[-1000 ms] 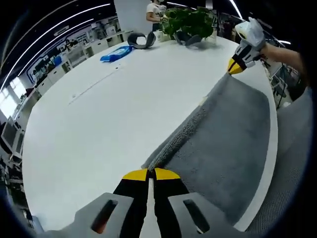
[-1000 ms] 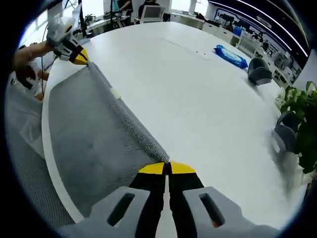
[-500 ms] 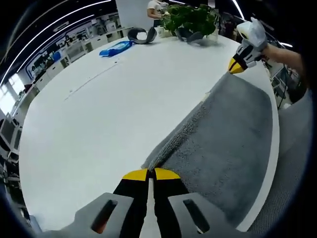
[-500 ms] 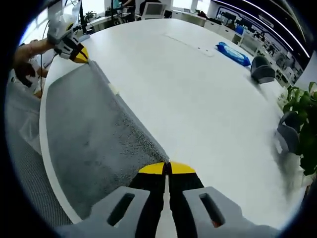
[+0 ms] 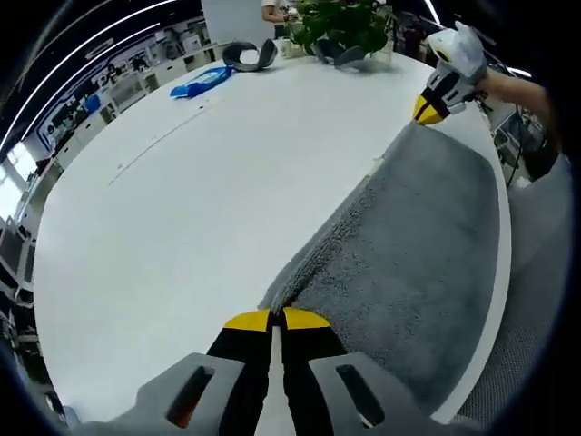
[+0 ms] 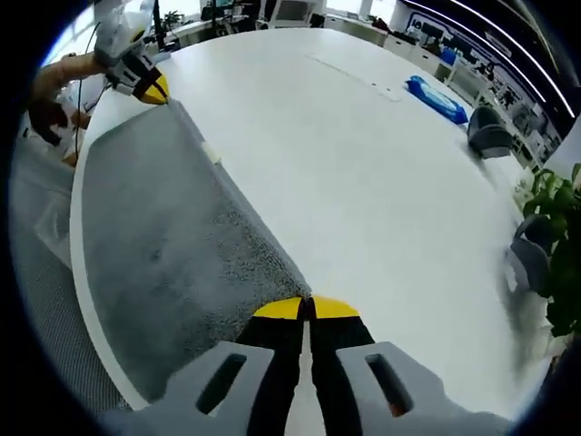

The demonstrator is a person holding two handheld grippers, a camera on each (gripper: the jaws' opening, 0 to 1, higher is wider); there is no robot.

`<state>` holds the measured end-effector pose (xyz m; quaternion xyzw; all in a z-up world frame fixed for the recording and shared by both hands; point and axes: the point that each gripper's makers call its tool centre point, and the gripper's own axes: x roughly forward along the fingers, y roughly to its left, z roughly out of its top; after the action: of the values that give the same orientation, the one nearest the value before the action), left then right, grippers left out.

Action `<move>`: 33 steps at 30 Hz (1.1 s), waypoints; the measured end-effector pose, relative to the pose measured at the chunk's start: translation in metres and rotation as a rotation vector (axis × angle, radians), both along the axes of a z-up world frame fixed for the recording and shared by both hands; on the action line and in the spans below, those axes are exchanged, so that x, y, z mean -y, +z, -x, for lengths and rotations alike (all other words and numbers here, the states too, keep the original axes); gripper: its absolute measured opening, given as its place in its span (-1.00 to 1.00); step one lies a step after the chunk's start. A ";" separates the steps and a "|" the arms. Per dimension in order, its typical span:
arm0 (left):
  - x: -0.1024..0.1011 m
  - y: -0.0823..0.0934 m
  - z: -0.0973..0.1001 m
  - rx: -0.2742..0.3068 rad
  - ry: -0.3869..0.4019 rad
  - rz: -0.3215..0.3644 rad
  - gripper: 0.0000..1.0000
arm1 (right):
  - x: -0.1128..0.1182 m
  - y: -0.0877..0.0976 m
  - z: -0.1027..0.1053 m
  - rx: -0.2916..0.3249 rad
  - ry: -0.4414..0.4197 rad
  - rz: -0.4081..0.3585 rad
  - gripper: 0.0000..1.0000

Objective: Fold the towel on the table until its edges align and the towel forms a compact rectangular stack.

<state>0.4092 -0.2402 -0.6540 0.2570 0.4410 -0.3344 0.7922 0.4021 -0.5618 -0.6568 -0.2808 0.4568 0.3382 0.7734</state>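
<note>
Left gripper view, left to right: white table (image 5: 182, 209); blue pack (image 5: 201, 81) and grey headset (image 5: 250, 55) near its far edge; plant (image 5: 340, 20) beside them; left gripper (image 5: 276, 319), jaws clenched on one corner of the grey towel (image 5: 418, 254); towel lying along the table's near edge, a folded ridge running between both grippers; right gripper (image 5: 428, 108) at the far corner, a hand behind it.

Right gripper view: left gripper (image 6: 156, 90) pinching the far towel (image 6: 154, 254) corner; right gripper (image 6: 308, 309), jaws clenched on the near corner; table (image 6: 363, 182); blue pack (image 6: 440, 98); plant (image 6: 558, 245) at the right.
</note>
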 end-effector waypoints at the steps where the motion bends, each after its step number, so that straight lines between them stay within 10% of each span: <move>1: 0.000 0.000 0.000 -0.001 -0.019 -0.012 -0.94 | 0.000 0.000 -0.001 -0.007 -0.001 0.002 -1.00; 12: 0.004 -0.001 0.003 0.042 -0.158 -0.131 -0.93 | -0.004 -0.004 0.001 0.006 0.156 0.155 -0.99; 18: 0.003 -0.001 0.002 0.041 -0.126 -0.138 -0.94 | -0.001 -0.004 -0.001 -0.065 0.097 0.088 -0.99; 33: 0.000 0.015 0.007 0.207 0.019 -0.074 -0.88 | -0.002 -0.003 0.000 0.026 0.114 0.106 -0.99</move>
<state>0.4021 -0.2405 -0.6392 0.3150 0.3711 -0.2820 0.8268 0.4017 -0.5599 -0.6598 -0.3513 0.4470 0.3534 0.7429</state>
